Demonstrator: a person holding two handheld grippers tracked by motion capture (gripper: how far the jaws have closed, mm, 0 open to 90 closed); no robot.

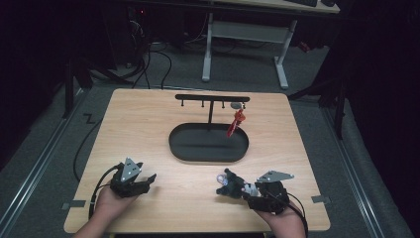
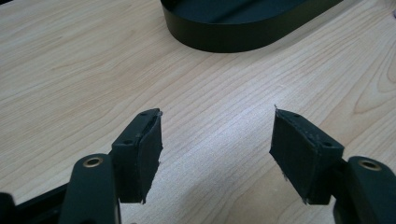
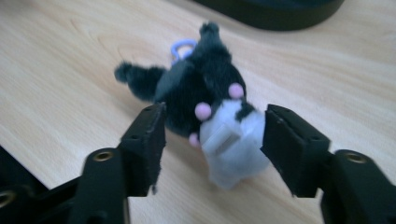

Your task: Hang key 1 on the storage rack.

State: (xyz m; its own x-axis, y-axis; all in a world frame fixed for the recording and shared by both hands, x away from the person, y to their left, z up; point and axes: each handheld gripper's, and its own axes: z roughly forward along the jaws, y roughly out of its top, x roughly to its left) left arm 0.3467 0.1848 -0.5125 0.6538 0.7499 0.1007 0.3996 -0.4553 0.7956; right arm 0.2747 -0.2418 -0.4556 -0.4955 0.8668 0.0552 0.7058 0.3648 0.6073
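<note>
High view: black oval tray (image 1: 208,147) taken as landmark, at table centre with a hook rack (image 1: 212,98) rising from its far side. Red charm (image 1: 236,122) hanging from a hook over the tray's right end; a small grey piece (image 1: 236,105) just under the bar there, too small to tell. Tray floor otherwise bare. Plush keychain (image 1: 229,184) lying on the table (image 1: 148,124) near-right of the tray, right at the tips of the right gripper (image 1: 246,191). Left gripper (image 1: 147,181) near-left of the tray, well apart from the plush.

Left gripper view: jaws spread wide, nothing between, bare wood ahead, tray wall (image 2: 233,39) beyond.

Right gripper view: jaws part open, plush (image 3: 210,105) lying between and ahead of them; right pad close to the pale part, whether touching cannot be told; left pad looks clear. Long axis running away from the gripper toward the tray, lilac ring (image 3: 182,46) at the far end. Judged: right hand nearer; ring end is what a hook calls for.
</note>
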